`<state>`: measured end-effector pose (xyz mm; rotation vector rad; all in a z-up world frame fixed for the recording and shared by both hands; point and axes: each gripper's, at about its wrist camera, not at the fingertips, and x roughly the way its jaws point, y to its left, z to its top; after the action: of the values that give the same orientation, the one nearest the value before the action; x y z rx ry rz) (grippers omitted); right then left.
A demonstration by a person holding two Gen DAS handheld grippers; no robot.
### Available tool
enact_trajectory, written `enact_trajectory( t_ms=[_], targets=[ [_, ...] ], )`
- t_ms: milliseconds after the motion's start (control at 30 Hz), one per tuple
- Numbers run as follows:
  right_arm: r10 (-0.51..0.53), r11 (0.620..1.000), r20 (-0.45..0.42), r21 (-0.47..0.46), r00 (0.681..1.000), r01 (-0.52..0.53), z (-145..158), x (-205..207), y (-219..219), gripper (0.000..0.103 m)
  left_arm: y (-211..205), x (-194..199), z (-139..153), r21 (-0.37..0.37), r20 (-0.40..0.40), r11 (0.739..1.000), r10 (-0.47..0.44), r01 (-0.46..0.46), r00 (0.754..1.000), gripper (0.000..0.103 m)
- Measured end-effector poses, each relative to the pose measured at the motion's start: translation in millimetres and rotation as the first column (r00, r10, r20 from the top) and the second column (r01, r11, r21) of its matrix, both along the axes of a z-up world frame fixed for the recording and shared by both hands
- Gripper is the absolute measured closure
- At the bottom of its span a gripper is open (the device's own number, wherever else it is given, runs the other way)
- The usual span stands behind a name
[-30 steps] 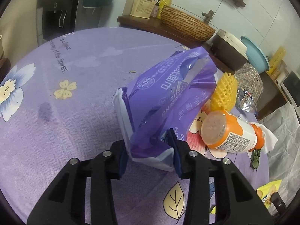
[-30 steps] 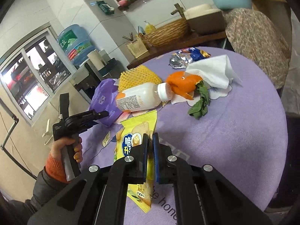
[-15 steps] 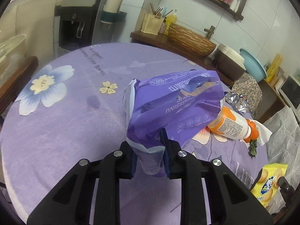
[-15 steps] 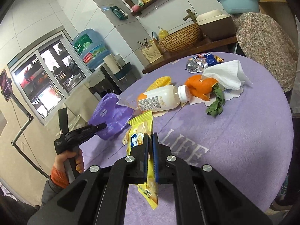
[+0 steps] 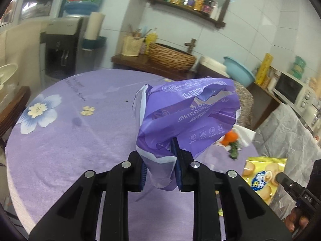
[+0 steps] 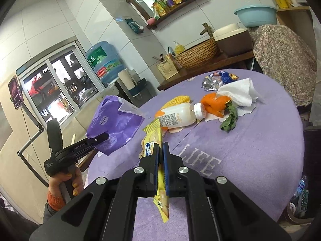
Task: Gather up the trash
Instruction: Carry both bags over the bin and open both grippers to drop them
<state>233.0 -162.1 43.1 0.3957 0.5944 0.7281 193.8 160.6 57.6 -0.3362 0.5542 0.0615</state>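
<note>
The left gripper (image 5: 160, 161) holds a crumpled purple bag (image 5: 188, 118) by its lower end. Its jaws have just been closing on the bag, and now the pads press it from both sides. The bag hangs in the air above the table (image 5: 60, 140), clear of the purple cloth, and a hand (image 6: 64, 184) with an orange cuff grips the handle of this tool at the left edge of the table.

The right gripper (image 6: 160, 156) is closed tight on a yellow snack packet (image 6: 154, 134). The packet stands on its edge between the two pads; its top sticks up in front of them and its bottom hangs down below them. It is lifted off the table too, near the front edge.

Other trash lies on the far right part of the table. A white plastic bottle (image 6: 178, 116) lies on its side, with a yellow foam net (image 6: 178, 100) just behind it. An orange peel (image 6: 214, 105) touches the cap end of the bottle. A green leaf (image 6: 229, 120) lies beside the peel, and a white paper napkin (image 6: 238, 91) is just behind them. A shiny foil wrapper (image 6: 218, 79) lies near the far edge of the table.
</note>
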Motion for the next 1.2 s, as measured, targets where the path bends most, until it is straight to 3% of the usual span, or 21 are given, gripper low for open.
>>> enact_trajectory(
  t_ms=[200,333,567,733,867,1033,1200],
  targets=[
    [-0.121,0.993,0.05,-0.004,0.991,0.122,11,-12,-36,0.097,-66,23,9,0.038,0.004,0.987,-0.159,0.158,0.987,0.081],
    [-0.232,0.972,0.082,-0.027,0.969,0.235,15,-20,-70,0.097,-113,43,11,0.049,-0.012,0.963,-0.264,0.264,0.964,0.08],
    [-0.459,0.878,0.114,-0.096,0.881,0.469,10,-31,-143,0.097,-205,75,14,0.107,-0.052,0.895,-0.431,0.434,0.901,0.08],
    [-0.582,0.788,0.125,-0.157,0.804,0.595,-4,-36,-185,0.097,-272,100,8,0.118,-0.098,0.843,-0.516,0.525,0.851,0.08],
    [-0.646,0.726,0.124,-0.204,0.753,0.657,-23,-38,-211,0.097,-324,113,1,0.199,-0.122,0.803,-0.548,0.562,0.827,0.08],
    [-0.684,0.691,0.07,-0.254,0.726,0.676,-55,-30,-233,0.097,-373,134,-18,0.26,-0.194,0.758,-0.566,0.599,0.801,0.08],
    [-0.703,0.675,0.021,-0.293,0.711,0.677,-88,-21,-245,0.097,-406,153,-37,0.295,-0.25,0.736,-0.556,0.609,0.793,0.08]
  ],
)
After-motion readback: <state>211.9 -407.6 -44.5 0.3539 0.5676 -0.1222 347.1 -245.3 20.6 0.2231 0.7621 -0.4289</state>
